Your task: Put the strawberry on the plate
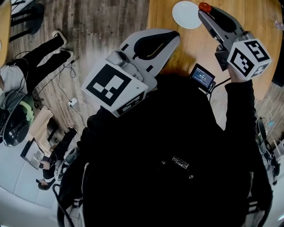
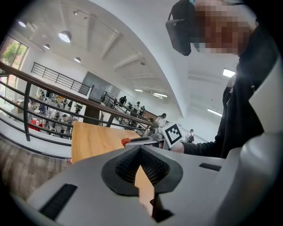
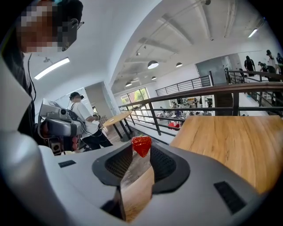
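Wooden table (image 1: 191, 44) carries a white plate (image 1: 186, 14). I hold the strawberry (image 1: 205, 6) pinched at the tips of the right gripper (image 1: 207, 11), just off the plate's two o'clock, placed for lowering. Left gripper (image 2: 140, 150) hangs clear, jaws together, empty.

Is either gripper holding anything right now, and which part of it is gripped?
The right gripper pinches the strawberry by its sides, at the jaw tips. The left gripper holds nothing.
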Action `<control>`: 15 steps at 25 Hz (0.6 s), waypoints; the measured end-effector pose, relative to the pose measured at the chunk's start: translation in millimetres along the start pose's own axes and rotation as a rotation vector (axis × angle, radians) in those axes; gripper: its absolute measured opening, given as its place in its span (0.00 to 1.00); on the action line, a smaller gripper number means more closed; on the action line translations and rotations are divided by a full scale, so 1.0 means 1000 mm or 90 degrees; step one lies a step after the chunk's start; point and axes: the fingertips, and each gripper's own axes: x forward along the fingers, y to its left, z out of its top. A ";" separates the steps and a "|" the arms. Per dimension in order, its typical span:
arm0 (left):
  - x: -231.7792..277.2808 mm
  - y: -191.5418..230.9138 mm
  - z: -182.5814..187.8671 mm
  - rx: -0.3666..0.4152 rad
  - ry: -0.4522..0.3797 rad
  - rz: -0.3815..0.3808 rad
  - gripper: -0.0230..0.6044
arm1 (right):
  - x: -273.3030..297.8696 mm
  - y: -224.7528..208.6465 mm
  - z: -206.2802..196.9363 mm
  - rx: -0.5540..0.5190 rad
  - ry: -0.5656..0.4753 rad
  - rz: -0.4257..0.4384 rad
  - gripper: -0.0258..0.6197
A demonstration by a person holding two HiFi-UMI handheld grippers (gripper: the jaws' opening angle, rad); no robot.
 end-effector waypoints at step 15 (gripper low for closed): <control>0.001 0.005 0.001 -0.006 0.011 0.006 0.04 | 0.010 -0.011 -0.019 0.017 0.033 -0.014 0.25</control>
